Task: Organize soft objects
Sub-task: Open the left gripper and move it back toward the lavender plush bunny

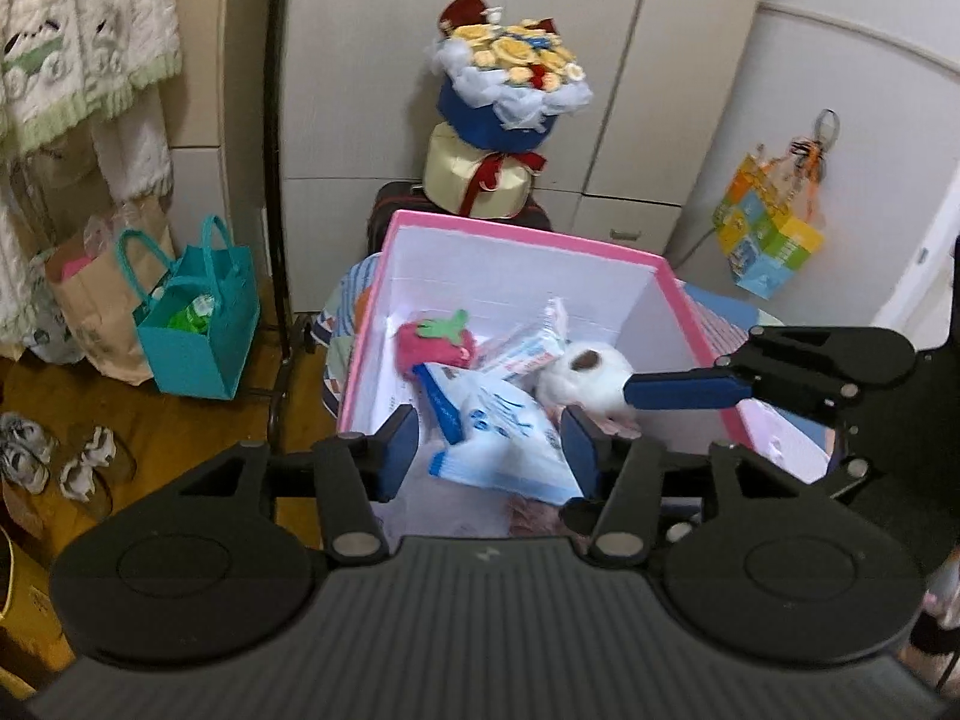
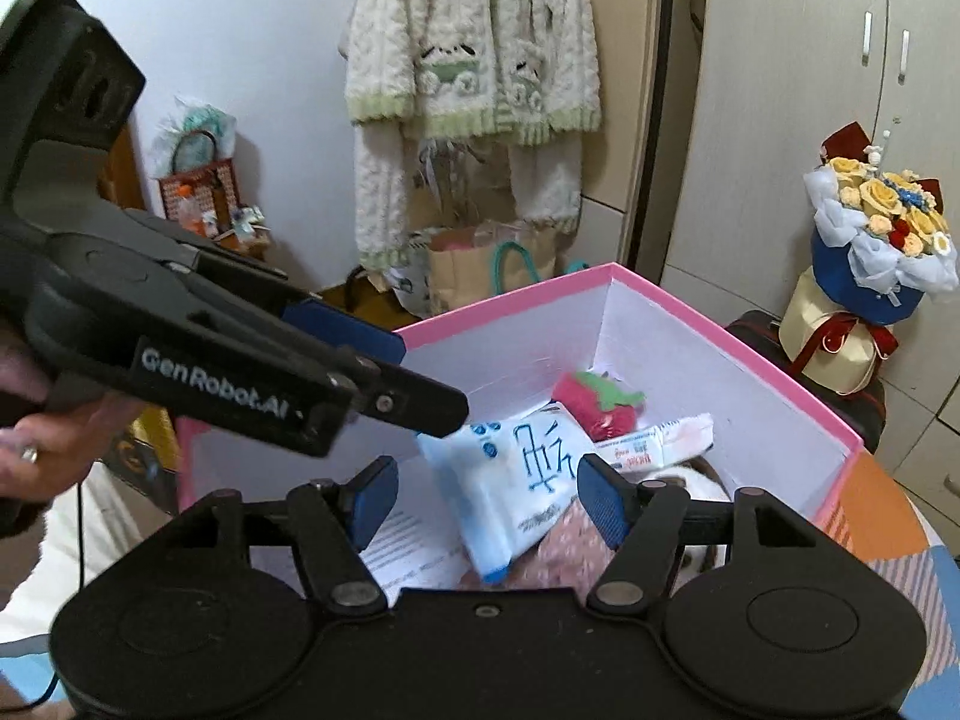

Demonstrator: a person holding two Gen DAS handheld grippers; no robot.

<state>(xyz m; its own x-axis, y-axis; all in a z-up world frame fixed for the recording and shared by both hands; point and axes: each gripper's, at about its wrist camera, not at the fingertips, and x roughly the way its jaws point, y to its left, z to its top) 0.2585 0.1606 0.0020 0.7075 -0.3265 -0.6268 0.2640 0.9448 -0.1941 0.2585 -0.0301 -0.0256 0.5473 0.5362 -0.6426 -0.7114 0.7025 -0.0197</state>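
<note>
A pink box (image 1: 522,228) (image 2: 720,330) with white inner walls stands open below both grippers. Inside lie a red strawberry plush (image 1: 435,345) (image 2: 600,408), a white plush with a brown spot (image 1: 591,378), a narrow white packet (image 1: 528,348) (image 2: 660,438) and a blue-and-white tissue pack (image 1: 498,420) (image 2: 516,468) on pink cloth (image 2: 570,546). My left gripper (image 1: 489,453) is open over the near edge, the tissue pack lying loose between its fingers. My right gripper (image 2: 489,498) is open above the same pack. One of its blue fingers (image 1: 684,391) reaches in beside the white plush.
A flower bouquet (image 1: 510,84) on a cream box sits behind the pink box, against wardrobe doors. A teal bag (image 1: 198,330), a paper bag and shoes (image 1: 36,450) are on the wooden floor at left. Knitted garments (image 2: 474,60) hang on a rack. A person's hand (image 2: 42,438) holds the left gripper.
</note>
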